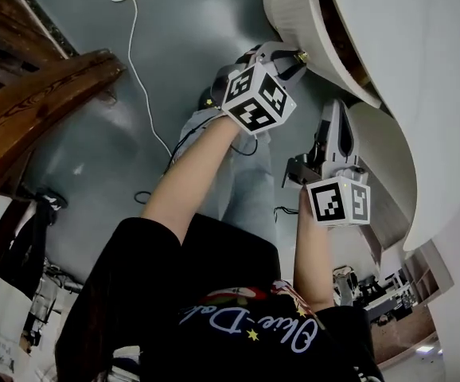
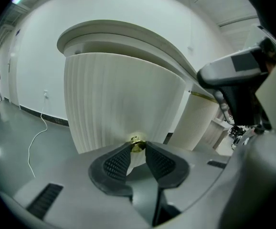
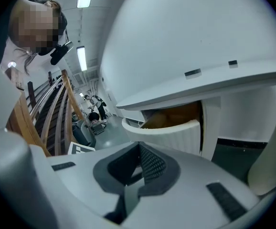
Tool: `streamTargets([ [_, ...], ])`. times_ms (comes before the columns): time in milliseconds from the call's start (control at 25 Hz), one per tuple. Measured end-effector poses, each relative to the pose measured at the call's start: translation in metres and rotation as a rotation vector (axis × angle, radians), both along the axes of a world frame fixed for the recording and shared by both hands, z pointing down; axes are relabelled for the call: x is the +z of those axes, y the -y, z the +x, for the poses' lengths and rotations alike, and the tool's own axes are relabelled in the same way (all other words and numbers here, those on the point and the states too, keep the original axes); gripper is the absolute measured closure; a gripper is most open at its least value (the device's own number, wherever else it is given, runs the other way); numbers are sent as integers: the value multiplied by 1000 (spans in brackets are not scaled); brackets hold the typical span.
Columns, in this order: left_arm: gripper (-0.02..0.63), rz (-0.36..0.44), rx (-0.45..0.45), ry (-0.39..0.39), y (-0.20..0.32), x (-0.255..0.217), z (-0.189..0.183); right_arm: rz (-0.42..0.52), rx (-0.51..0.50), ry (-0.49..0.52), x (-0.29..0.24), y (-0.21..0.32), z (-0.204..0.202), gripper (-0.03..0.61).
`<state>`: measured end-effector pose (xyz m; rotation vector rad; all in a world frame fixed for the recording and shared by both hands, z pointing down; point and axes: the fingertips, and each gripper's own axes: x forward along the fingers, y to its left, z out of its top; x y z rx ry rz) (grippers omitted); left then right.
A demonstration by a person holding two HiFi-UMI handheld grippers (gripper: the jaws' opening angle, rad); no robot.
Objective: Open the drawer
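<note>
Left gripper view: the left gripper's (image 2: 138,149) jaws, partly apart, clamp the small round brass knob (image 2: 137,142) on the curved, white, ribbed drawer (image 2: 119,99). The drawer juts out from under the white curved counter (image 2: 128,35), its edge clear. The right gripper's (image 3: 139,147) jaws meet at the tips, empty, well short of the drawer. Bare grey floor (image 2: 14,142) lies left of the drawer.

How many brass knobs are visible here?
1: the brass knob, held by the left gripper, on the ribbed drawer front. Other knobs may be hidden.
</note>
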<state>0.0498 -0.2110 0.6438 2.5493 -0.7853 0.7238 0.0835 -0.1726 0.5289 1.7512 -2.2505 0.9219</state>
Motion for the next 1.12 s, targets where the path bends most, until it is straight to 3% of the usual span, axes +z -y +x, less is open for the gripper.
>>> streamTargets([
  [360, 517, 14, 47, 14, -16, 1, -16, 15, 16, -12, -7, -15, -12, 580],
  [1120, 517, -10, -1, 52, -43, -1, -32, 41, 25, -5, -28, -55, 14, 580],
])
